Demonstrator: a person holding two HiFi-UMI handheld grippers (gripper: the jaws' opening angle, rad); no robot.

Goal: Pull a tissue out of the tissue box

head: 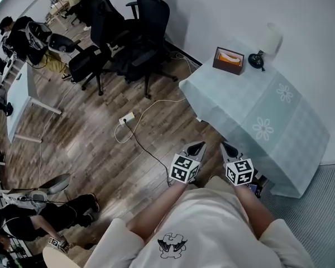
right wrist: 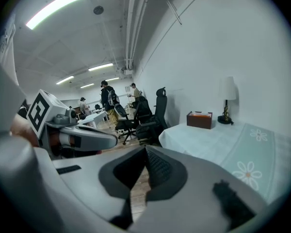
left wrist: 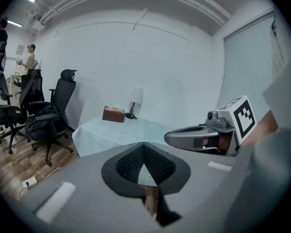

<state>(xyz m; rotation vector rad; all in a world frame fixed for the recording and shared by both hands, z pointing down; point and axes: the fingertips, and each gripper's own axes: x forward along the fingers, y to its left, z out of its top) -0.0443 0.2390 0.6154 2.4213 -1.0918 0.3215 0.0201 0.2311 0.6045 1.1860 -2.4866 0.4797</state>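
Standing back from the table [head: 251,102], the person has not yet begun the pull itself; judged from how things lie, the task is at its very start. The tissue box [head: 228,60], a brown box, sits at the far corner of the pale green tablecloth, just beside a small lamp [head: 258,59] and close to the wall. Something pale shows in its top opening, probably the tissue, but it is too small to be sure.

Both grippers are held low in front of the person's body, side by side and well apart from the box. The left gripper [head: 198,146] has its 2 jaws brought together at the tips with nothing between them. The right gripper [head: 228,147] is likewise closed and empty. Each gripper view shows the box far off across the cloth, beyond the closed jaw tips.

Nothing of the task is done: no tissue is raised or gripped. What is left, by this reading, is all of it: closing the gap to the far corner, opening 1 gripper, pinching the tissue at the slot and drawing it up, perhaps with the other gripper steadying the box.
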